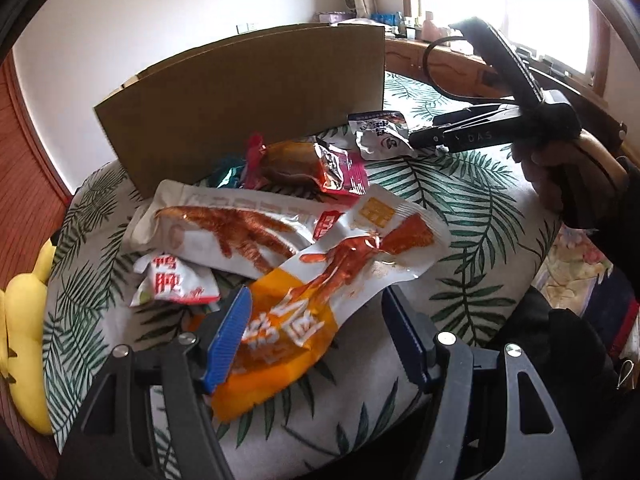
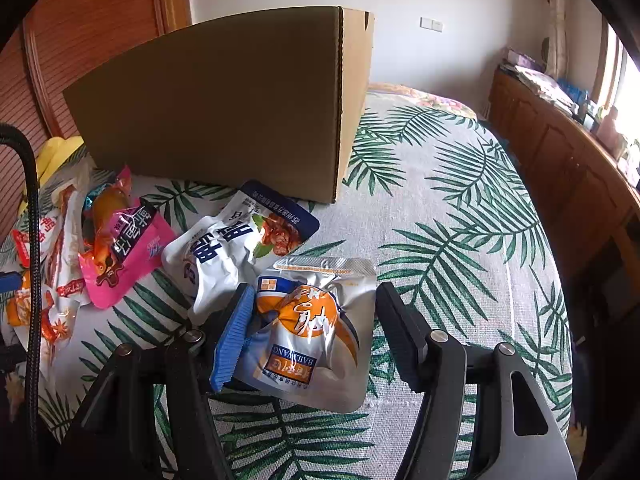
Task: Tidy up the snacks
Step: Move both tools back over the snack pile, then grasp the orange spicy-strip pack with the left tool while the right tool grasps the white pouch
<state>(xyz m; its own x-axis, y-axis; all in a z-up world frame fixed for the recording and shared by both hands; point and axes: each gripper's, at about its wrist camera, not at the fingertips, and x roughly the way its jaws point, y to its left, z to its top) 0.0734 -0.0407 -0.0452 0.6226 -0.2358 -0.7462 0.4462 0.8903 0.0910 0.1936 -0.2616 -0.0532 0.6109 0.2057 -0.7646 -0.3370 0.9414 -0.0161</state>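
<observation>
While every packet in view lies loose on the leaf-print cover [image 2: 460, 208], nothing can be counted as stowed; the inside of the cardboard box [image 2: 224, 100] is hidden from both wrist views, so whether any snack is in it I cannot tell. Judged from that, the sorting looks barely begun or at most part done.

Left wrist view:
- Left gripper [image 1: 316, 340] with jaws well apart, straddling the near end of the orange-and-white packet [image 1: 316, 300]. Blue pad at 9 o'clock lies against or just over the packet's edge; dark finger at 3 o'clock stands clear of it. Not clamped.
- Long white chicken-foot packet [image 1: 224, 228] at 11 o'clock of the jaws, partly under the orange one.
- Small red-lettered white sachet [image 1: 176, 280] at 10 o'clock, just beside the blue pad.
- Pink-and-clear packet [image 1: 304, 164] at 12 o'clock, close against the box wall.
- Right gripper seen at 2 o'clock, its tips at a white pouch.

Right wrist view:
- Right gripper [image 2: 316, 332] likewise half open, the silver-and-orange pouch [image 2: 316, 336] between the fingers. Blue pad touches its left side; the right finger looks just clear of it. No firm hold, as far as I can tell.
- White-and-navy pouch [image 2: 240, 248] at 11 o'clock, overlapped slightly by the silver one.
- Pink packet [image 2: 124, 256] at 10 o'clock.
- Box at 12 o'clock, well beyond the pouches.

Left to do, by my reckoning: close on both packets, then carry all of the pile to the box.
</observation>
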